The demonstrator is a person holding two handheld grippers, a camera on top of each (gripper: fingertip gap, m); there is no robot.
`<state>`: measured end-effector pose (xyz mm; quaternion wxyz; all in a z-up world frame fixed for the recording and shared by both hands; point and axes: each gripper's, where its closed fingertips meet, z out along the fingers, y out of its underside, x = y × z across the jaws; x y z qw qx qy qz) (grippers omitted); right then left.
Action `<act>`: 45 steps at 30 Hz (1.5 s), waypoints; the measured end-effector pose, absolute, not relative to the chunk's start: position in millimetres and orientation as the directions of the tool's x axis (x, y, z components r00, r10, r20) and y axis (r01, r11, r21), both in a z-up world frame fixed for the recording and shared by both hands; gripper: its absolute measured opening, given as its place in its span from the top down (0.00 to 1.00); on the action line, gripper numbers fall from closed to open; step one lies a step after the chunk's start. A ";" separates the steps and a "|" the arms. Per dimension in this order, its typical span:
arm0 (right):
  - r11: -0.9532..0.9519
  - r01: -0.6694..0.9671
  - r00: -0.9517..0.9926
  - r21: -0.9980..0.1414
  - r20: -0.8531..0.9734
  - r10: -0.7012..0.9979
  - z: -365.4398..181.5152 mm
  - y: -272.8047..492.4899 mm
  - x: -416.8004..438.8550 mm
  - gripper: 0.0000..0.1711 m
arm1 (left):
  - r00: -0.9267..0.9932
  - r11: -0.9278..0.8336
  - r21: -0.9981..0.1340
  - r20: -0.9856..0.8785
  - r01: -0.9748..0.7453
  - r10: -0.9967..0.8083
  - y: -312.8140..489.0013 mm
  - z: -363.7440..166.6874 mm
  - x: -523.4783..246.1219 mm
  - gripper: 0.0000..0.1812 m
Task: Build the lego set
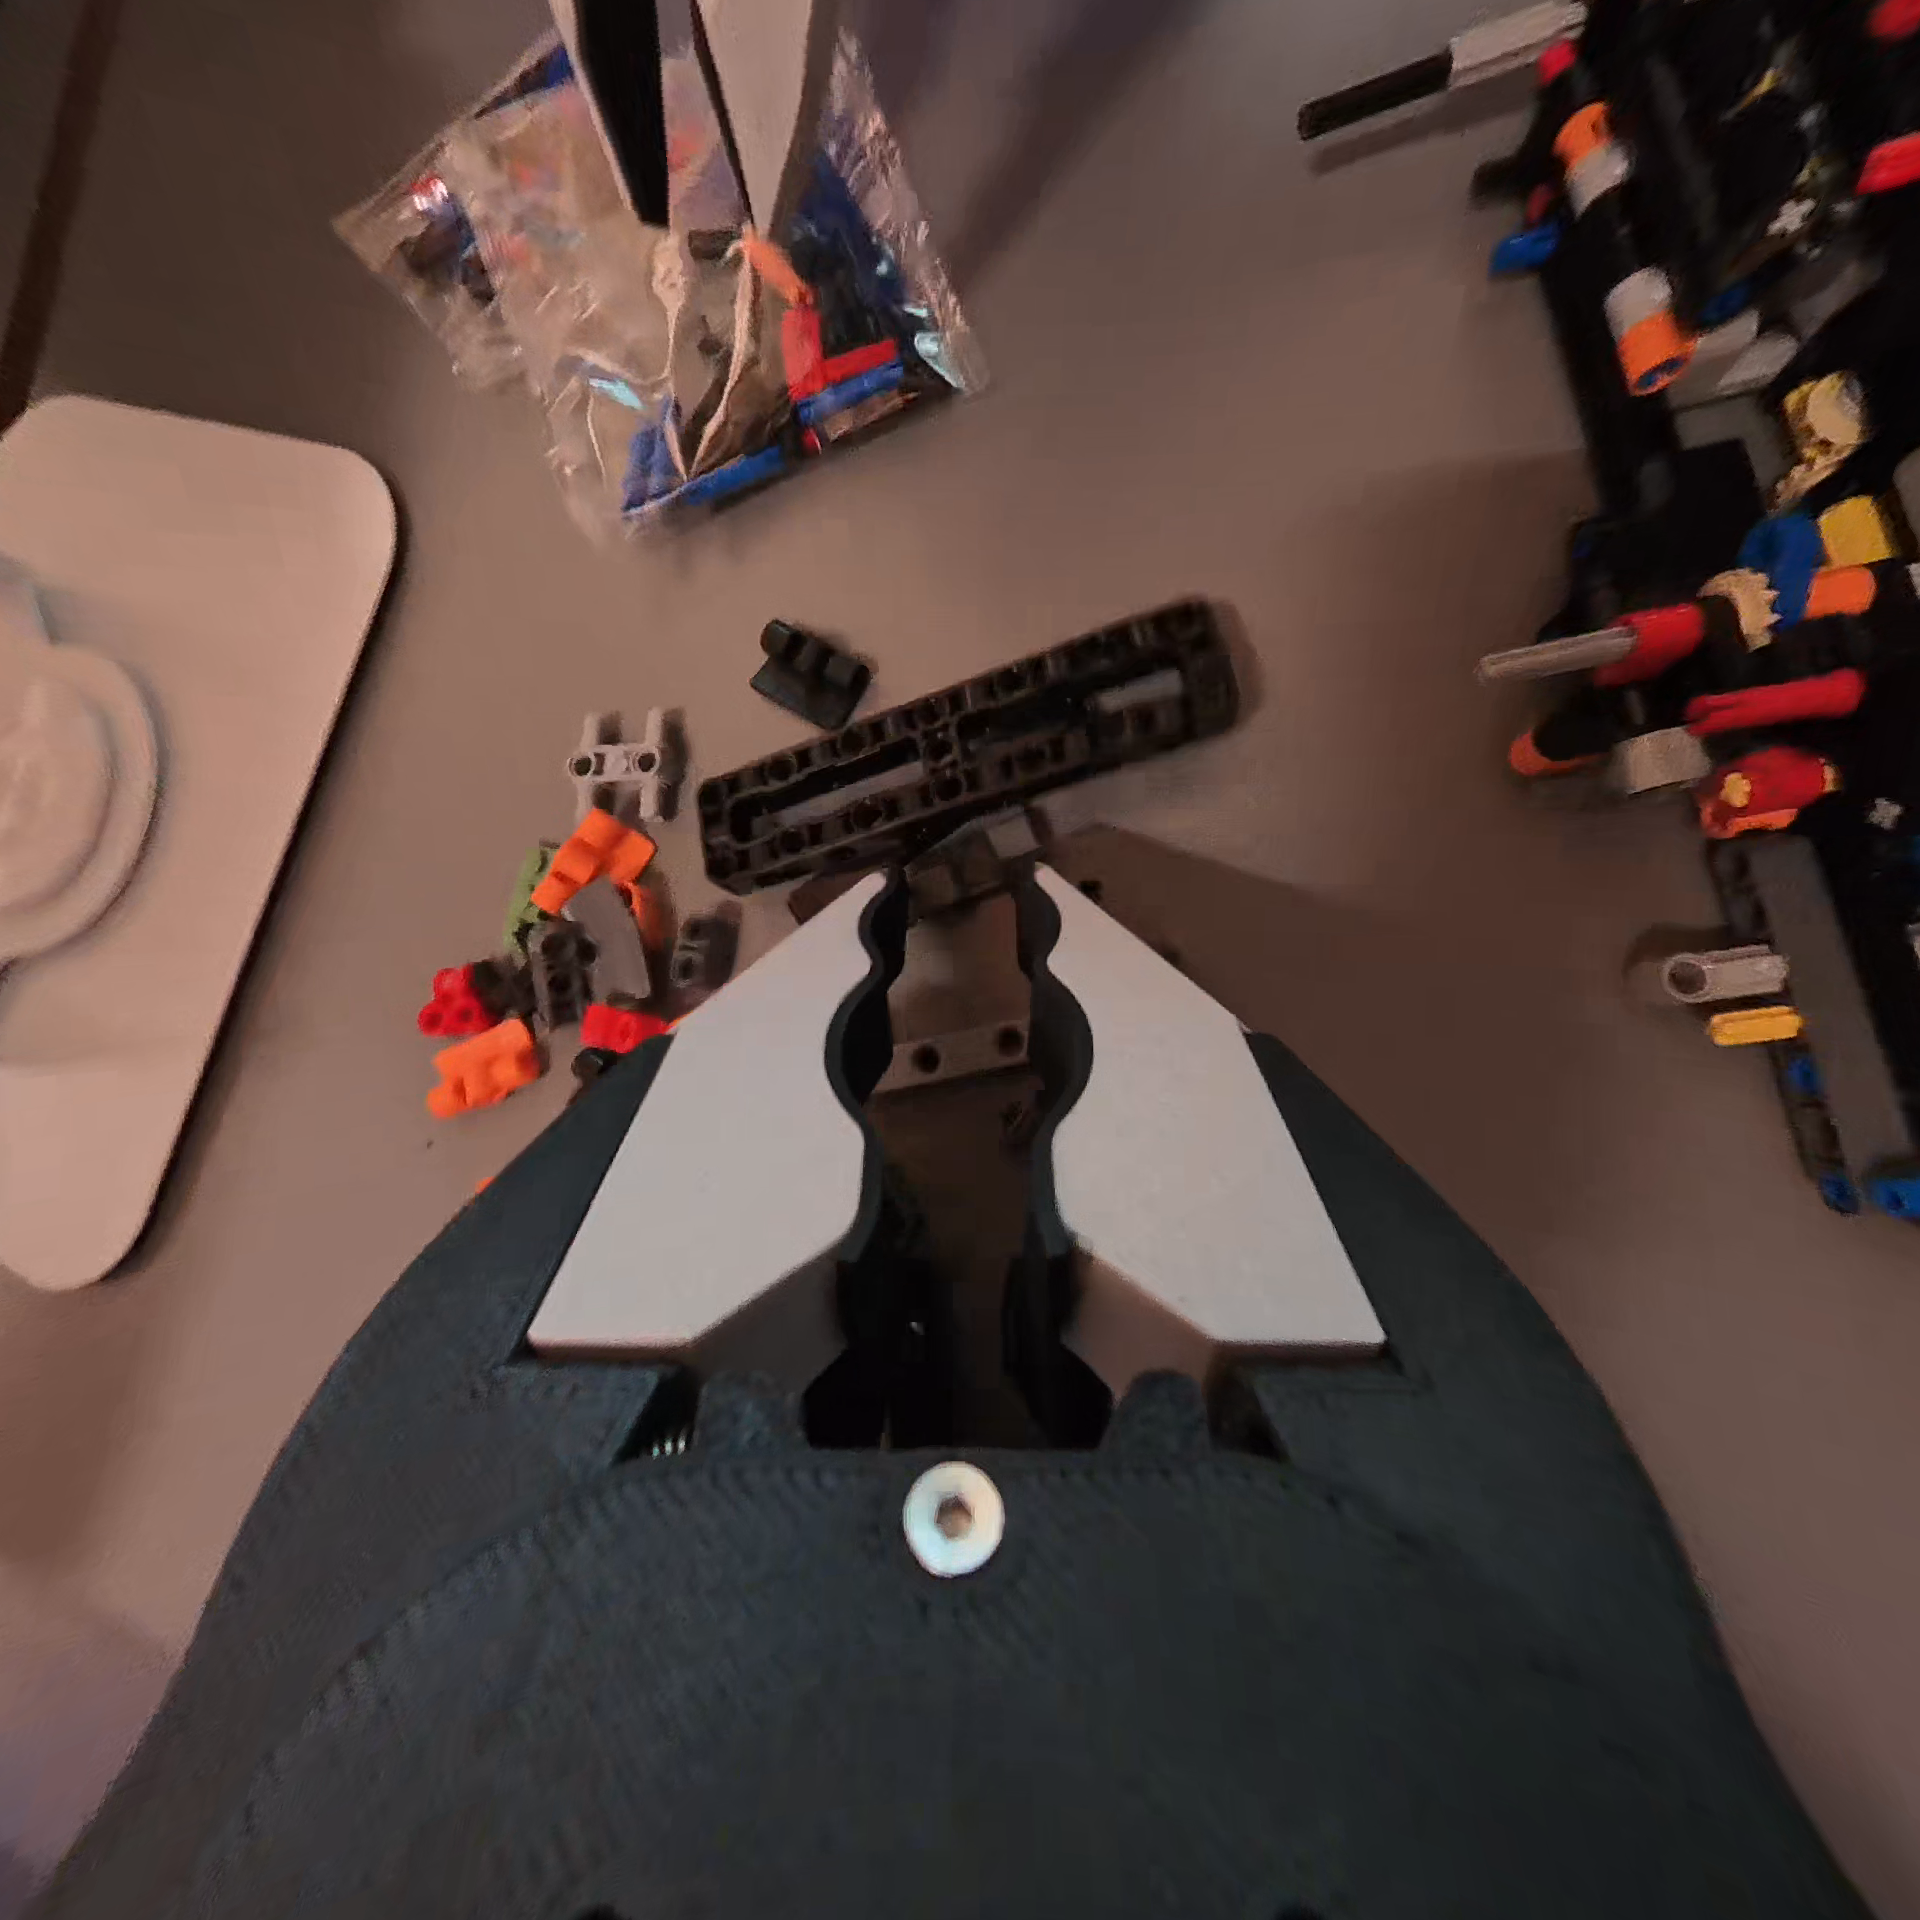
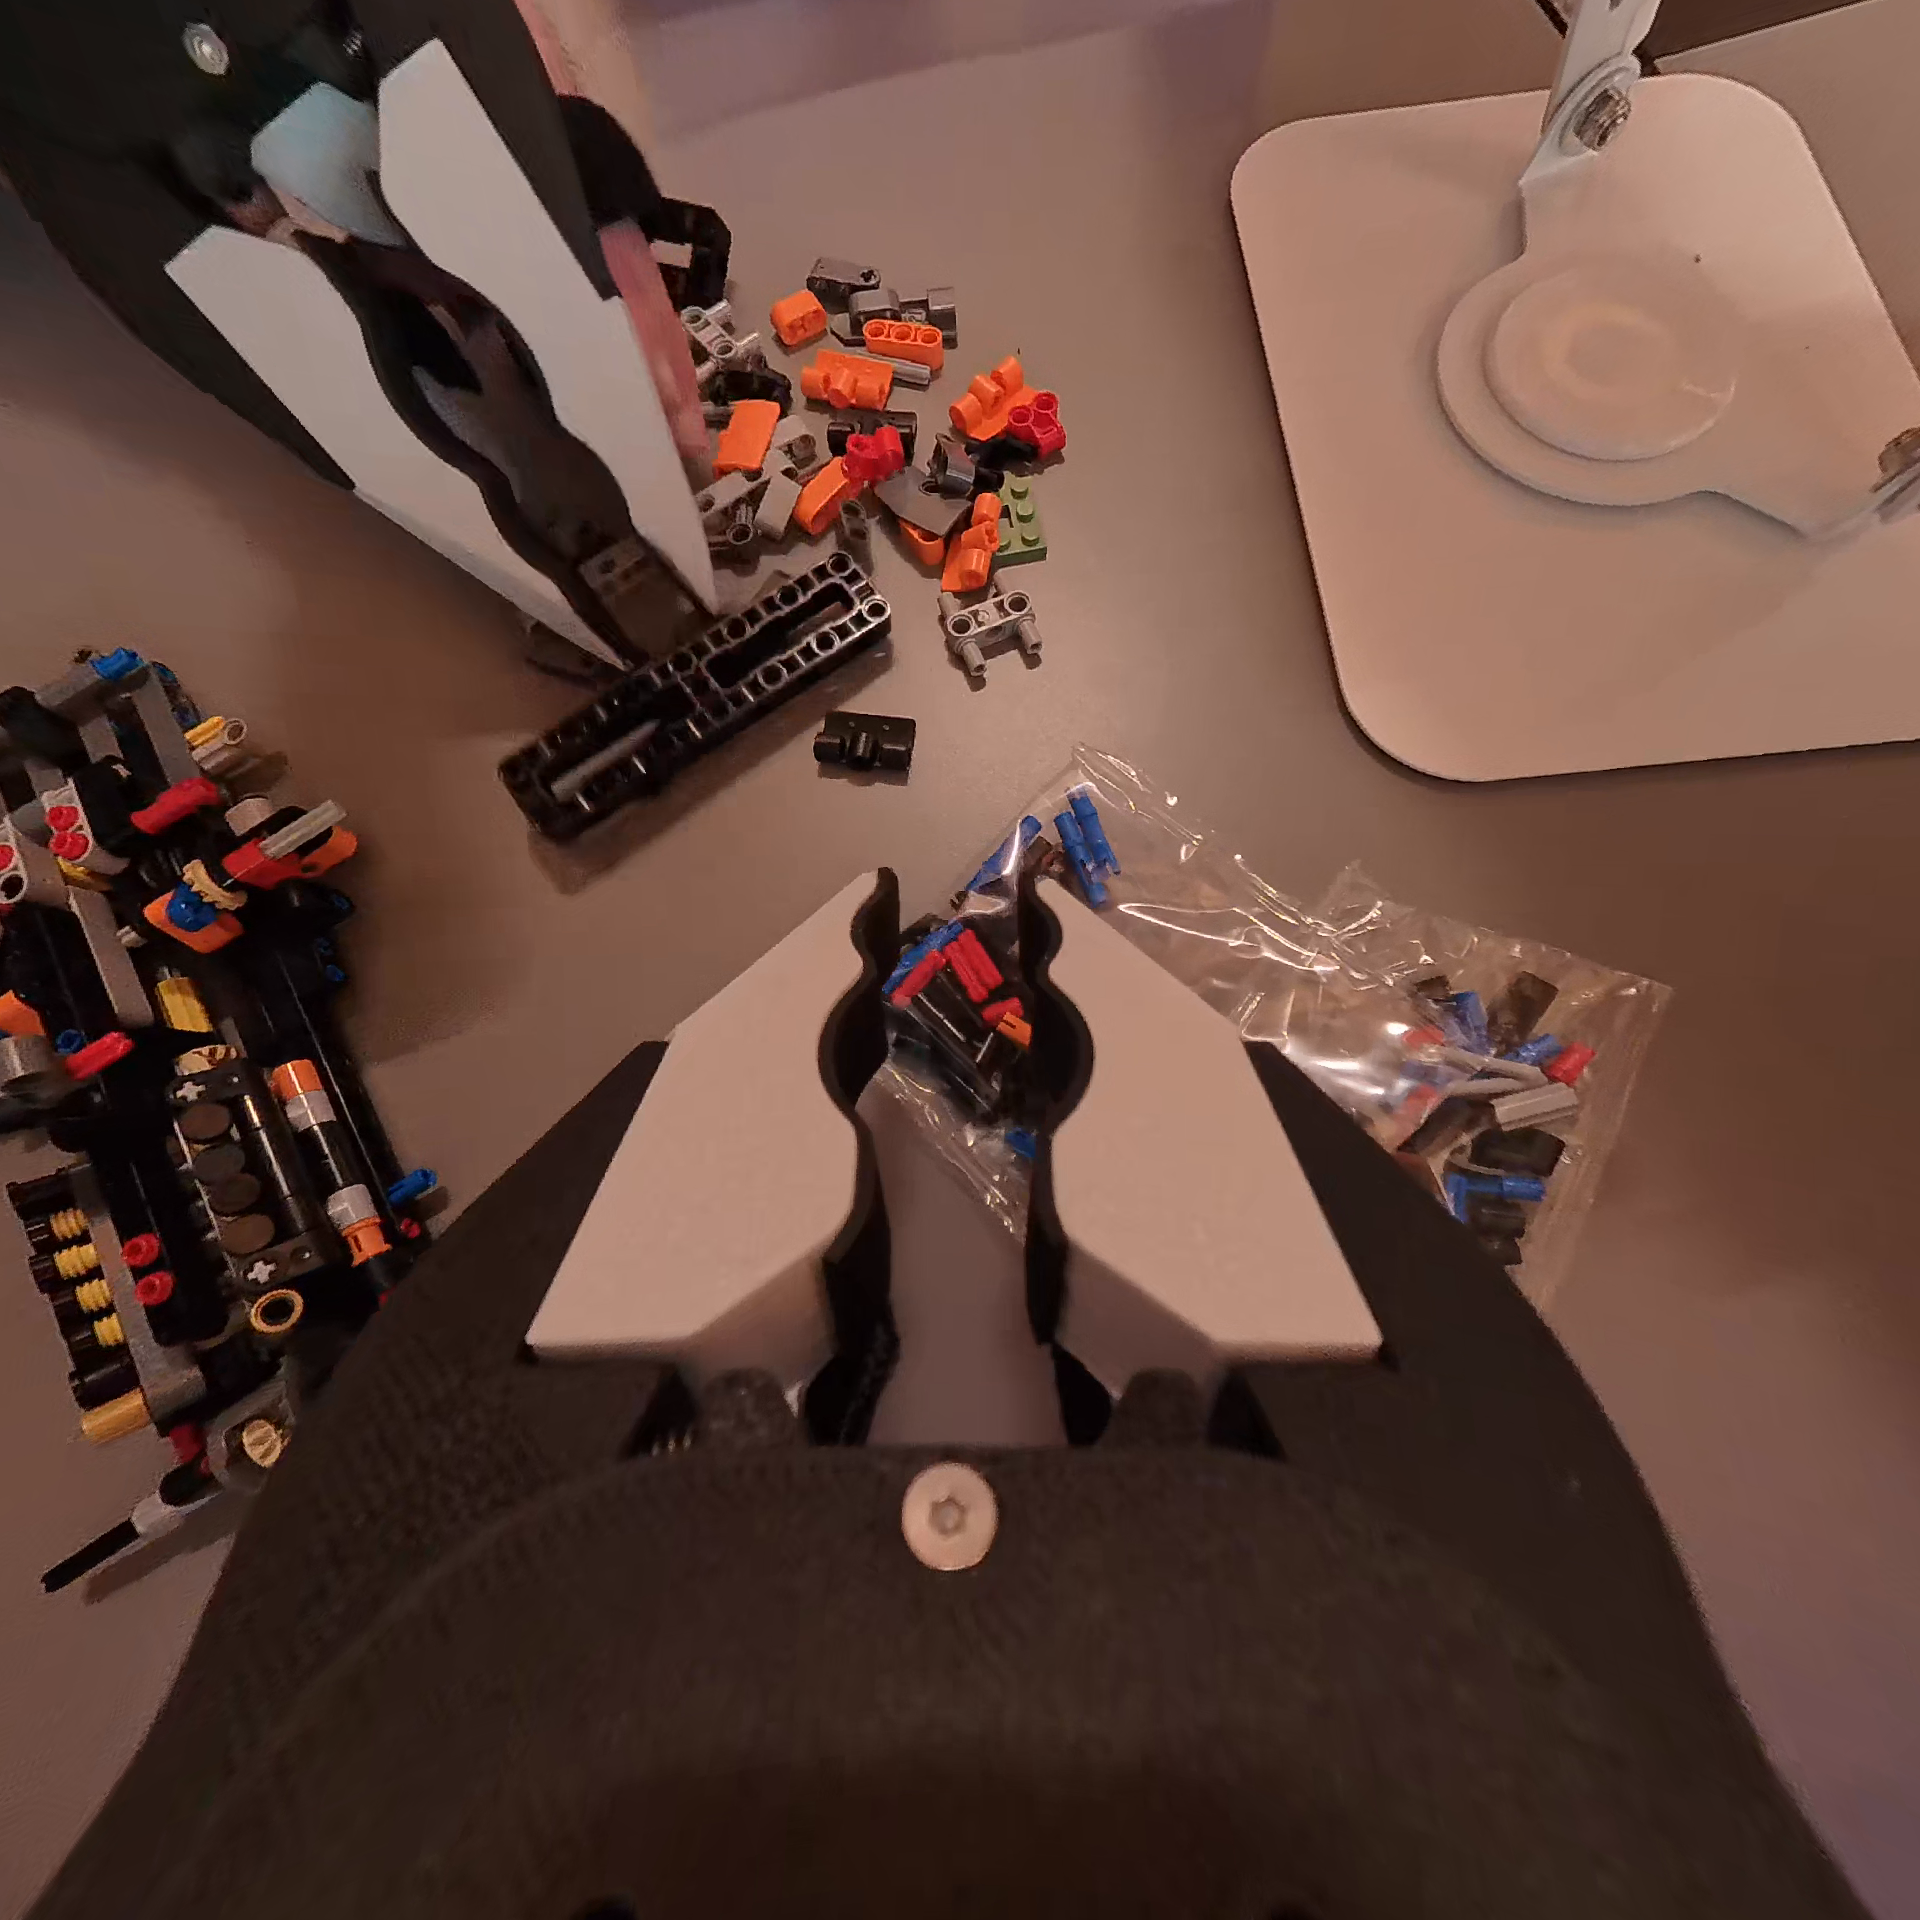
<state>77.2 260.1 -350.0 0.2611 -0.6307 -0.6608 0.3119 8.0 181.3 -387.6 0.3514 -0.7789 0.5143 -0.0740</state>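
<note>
My left gripper (image 1: 961, 883) is shut on a small dark grey lego piece (image 1: 961, 868) and holds it against the edge of a long black frame (image 1: 966, 738) that lies on the table. It also shows in the right wrist view (image 2: 644, 613), tips down at the frame (image 2: 696, 696). My right gripper (image 2: 958, 888) is closed on a clear plastic bag (image 2: 1351, 997) of blue, red and black pins. The bag's plastic bunches up between the right gripper's fingers (image 1: 701, 223) in the left wrist view.
A pile of loose orange, red, grey and green pieces (image 2: 883, 436) lies beside the frame. A small black piece (image 2: 864, 740) and a grey connector (image 2: 989, 618) lie apart. The large partly built model (image 2: 156, 1039) is at the side. A white stand base (image 2: 1558, 416) is opposite. The gap from one gripper's tips to the other's is roughly 12 cm. It is some 7 cm from my left tips to the grey connector (image 2: 989, 618). Look for it in the left wrist view (image 1: 617, 752) too.
</note>
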 end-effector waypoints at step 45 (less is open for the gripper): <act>-0.005 0.656 -0.083 -0.755 -0.079 0.993 -351.2 257.0 74.6 0.89 | 0.439 -0.190 -0.558 -0.355 -0.808 -0.825 215.8 -384.4 -25.5 0.97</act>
